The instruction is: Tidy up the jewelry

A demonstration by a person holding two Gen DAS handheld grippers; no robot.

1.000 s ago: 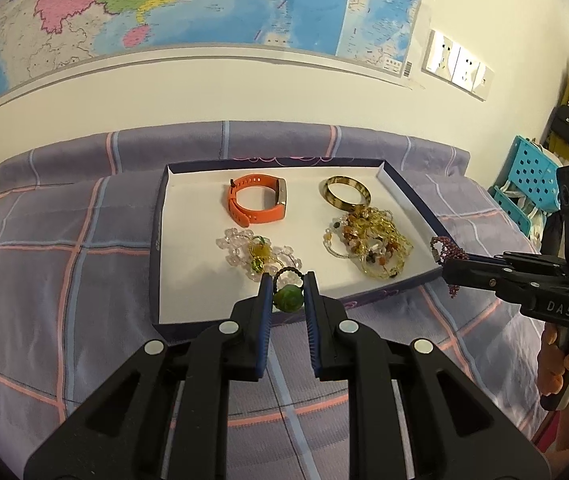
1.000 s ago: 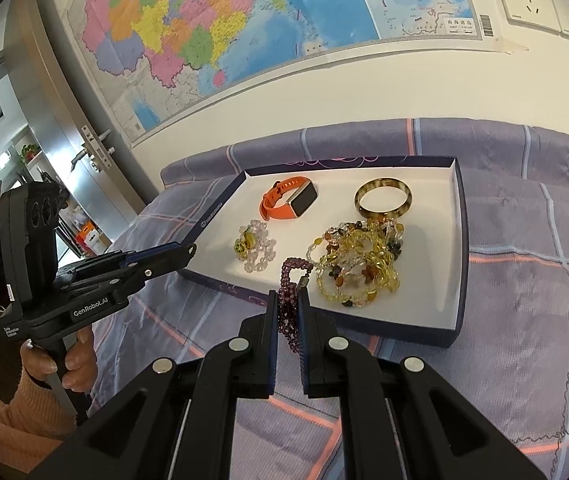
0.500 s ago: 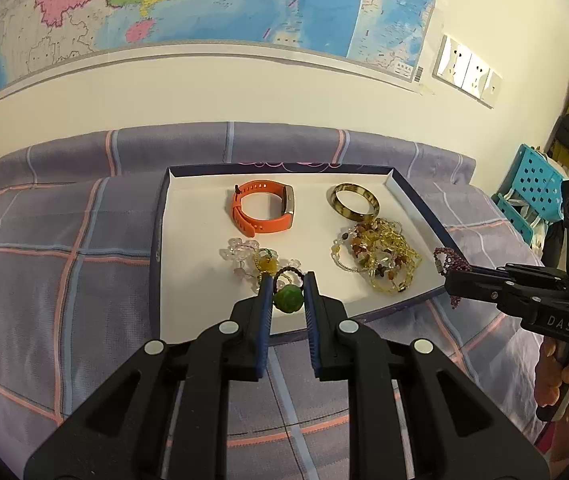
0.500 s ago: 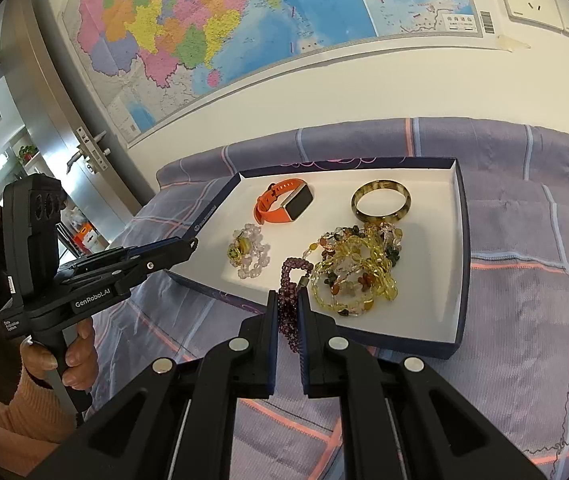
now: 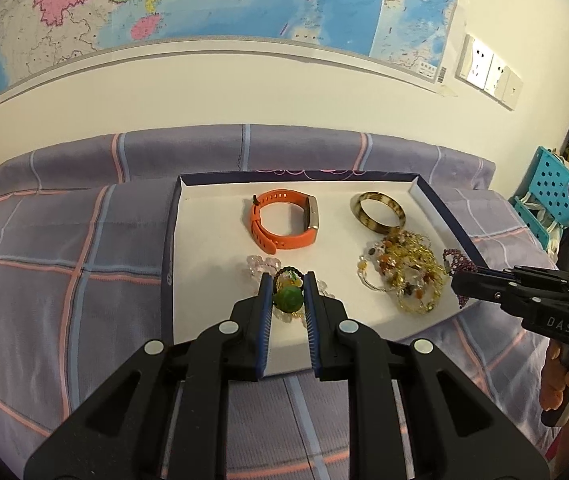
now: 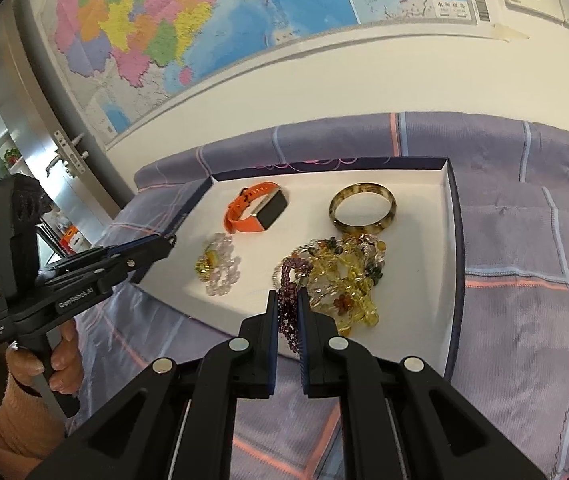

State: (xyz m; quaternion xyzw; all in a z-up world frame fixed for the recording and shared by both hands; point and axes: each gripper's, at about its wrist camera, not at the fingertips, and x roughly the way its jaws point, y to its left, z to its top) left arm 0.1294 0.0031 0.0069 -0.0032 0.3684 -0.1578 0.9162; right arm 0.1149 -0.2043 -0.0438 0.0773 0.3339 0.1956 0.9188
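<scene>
A white tray with a navy rim (image 5: 169, 248) (image 6: 454, 240) lies on the bed. It holds an orange watch band (image 5: 280, 220) (image 6: 256, 212), a mottled bangle (image 5: 378, 212) (image 6: 364, 208), a clear bead bracelet (image 5: 260, 264) (image 6: 220, 268) and a heap of yellow beads (image 5: 404, 276) (image 6: 348, 276). My left gripper (image 5: 287, 280) (image 6: 170, 240) is shut on a green bead pendant (image 5: 288, 299) with a dark cord loop, above the tray's near part. My right gripper (image 6: 285, 296) (image 5: 458, 280) is shut on a purple bead bracelet (image 6: 290, 280) (image 5: 458, 260), which hangs at the tray's near right edge beside the yellow heap.
The bed has a purple checked sheet (image 5: 64, 264) and stands against a wall with a big map (image 5: 244, 0) and sockets (image 5: 488, 72). A blue crate (image 5: 544, 192) and bags are at the right. A door with a handle (image 6: 68, 156) is at the left.
Both grippers have moved forward toward the tray, each still holding its piece. The green pendant now hangs over the tray's near part, and the purple bracelet is closer to the yellow heap.
</scene>
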